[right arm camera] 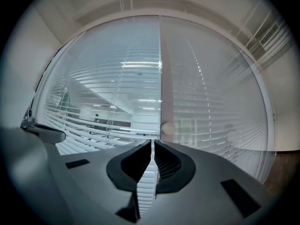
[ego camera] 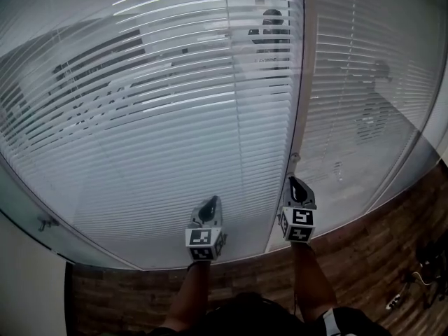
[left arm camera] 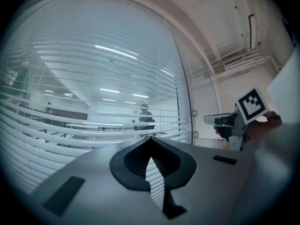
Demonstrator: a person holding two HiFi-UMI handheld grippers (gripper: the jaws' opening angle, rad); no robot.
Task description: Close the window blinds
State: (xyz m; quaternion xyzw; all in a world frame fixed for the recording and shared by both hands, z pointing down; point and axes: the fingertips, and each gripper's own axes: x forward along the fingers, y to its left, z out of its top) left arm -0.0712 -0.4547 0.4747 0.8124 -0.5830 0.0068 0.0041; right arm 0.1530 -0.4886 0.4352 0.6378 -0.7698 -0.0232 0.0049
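Observation:
White slatted blinds hang behind glass. The left panel [ego camera: 175, 117] has its slats tilted open, and a room shows through them. The right panel [ego camera: 364, 82] looks more closed. A pale upright frame [ego camera: 302, 82] divides the two, and a small round knob [ego camera: 293, 159] [right arm camera: 168, 128] sits on it. My right gripper [ego camera: 297, 185] [right arm camera: 153, 141] is shut and holds nothing, its tips just below and short of the knob. My left gripper [ego camera: 208, 205] [left arm camera: 151, 138] points at the left panel's lower slats, also shut and holding nothing.
A person [ego camera: 271, 30] stands beyond the glass in the far room. The wooden floor [ego camera: 371, 257] runs below the window, with some dark gear [ego camera: 420, 271] lying at the right. A white wall [ego camera: 28, 285] borders the window at the lower left.

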